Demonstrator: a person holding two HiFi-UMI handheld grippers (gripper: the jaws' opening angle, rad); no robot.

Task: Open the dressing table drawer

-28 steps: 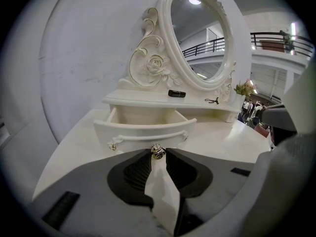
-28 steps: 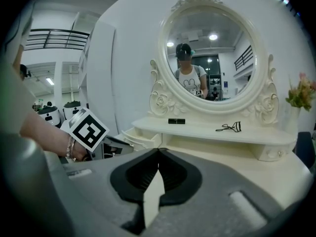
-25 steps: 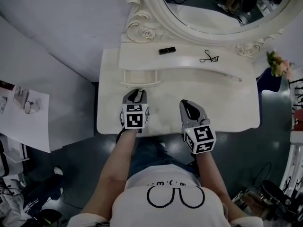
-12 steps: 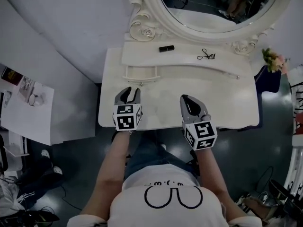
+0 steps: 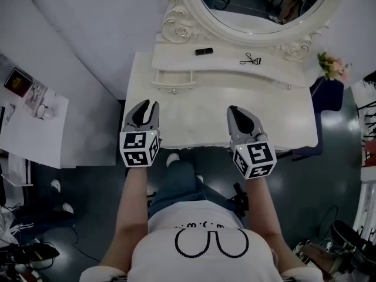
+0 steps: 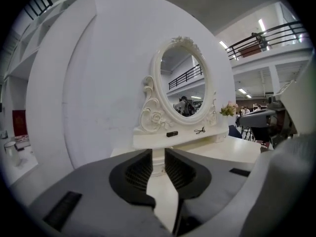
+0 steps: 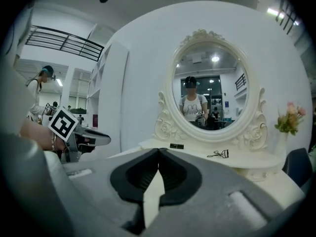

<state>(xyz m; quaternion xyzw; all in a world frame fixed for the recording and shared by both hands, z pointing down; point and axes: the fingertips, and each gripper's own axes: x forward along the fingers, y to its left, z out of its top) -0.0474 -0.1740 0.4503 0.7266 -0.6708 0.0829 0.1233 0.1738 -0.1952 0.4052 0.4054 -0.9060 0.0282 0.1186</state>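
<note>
Looking done-ish: drawer [image 5: 174,80] sits pulled out ahead of the left tool [image 5: 147,106] (empty jaws parted, just been closing), right tool [image 5: 235,110] pinched together.

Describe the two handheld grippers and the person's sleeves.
Both are grey, beak-shaped two-jaw tools: left gripper, right gripper. Each carries a white cube with black square markers, and the jaws have black ribbed pads. No cables show. The person wears a white short-sleeved T-shirt.
</note>
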